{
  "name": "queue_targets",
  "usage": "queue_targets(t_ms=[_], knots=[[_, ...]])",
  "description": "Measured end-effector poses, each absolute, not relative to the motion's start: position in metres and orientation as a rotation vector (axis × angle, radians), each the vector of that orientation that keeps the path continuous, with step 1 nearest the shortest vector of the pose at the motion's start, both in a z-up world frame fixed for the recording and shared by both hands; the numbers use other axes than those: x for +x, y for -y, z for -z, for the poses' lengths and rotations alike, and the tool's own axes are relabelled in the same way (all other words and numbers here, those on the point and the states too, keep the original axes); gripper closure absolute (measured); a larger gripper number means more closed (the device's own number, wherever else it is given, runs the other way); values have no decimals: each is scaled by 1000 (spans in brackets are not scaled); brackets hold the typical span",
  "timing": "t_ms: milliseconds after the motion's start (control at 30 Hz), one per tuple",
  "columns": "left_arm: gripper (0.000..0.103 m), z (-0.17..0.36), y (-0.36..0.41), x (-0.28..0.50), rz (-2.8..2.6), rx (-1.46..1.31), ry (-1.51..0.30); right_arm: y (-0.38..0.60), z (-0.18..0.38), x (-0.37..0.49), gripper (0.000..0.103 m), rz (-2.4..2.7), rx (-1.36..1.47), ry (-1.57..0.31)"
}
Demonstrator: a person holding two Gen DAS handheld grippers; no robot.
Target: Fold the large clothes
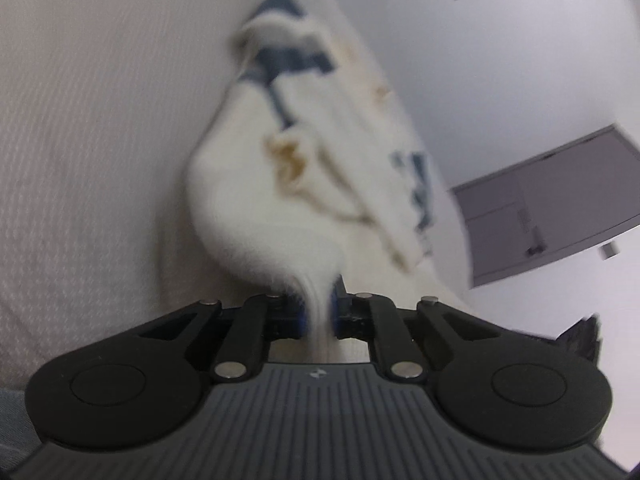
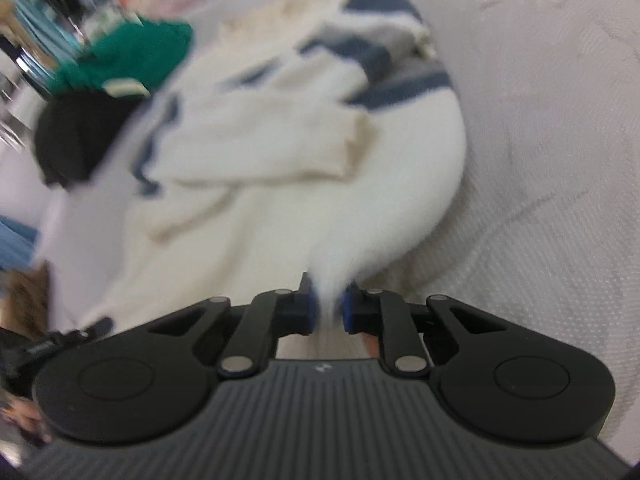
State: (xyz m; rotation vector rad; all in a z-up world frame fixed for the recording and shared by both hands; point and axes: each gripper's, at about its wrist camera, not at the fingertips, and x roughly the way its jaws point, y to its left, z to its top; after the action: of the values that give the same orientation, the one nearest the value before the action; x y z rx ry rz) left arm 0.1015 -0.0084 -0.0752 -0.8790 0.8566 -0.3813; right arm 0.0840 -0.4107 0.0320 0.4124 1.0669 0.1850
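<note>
Left wrist view shows my left gripper (image 1: pixel 318 312) and right gripper (image 2: pixel 330 308) each with fingers clamped on the cream knitted sweater with navy stripes (image 1: pixel 256 200), mid-fold I judge, so next I carry both corners across evenly.

Soft, even, bright light fills both views — no glare, only faint shadows. Motion blur smears the white sweater (image 1: pixel 256 208) and the green garment (image 2: pixel 132 56) at upper left of the right wrist view, while each gripper body stays sharp. Fisheye bending curves the frame edges — corners fall dark.

Motion-blurred sweater (image 2: pixel 280 168), green garment (image 2: pixel 132 56)
</note>
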Motion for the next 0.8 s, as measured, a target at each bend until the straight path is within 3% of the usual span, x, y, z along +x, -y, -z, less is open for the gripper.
queue_targets(t_ms=[400,800], knots=[[93,-17,-15,60,431,-902,-671,425,-115,36,89,-388,510,-861],[93,-42,-47,-35,413,-965,-678,403,-154,-56,89,-518,504,-842]])
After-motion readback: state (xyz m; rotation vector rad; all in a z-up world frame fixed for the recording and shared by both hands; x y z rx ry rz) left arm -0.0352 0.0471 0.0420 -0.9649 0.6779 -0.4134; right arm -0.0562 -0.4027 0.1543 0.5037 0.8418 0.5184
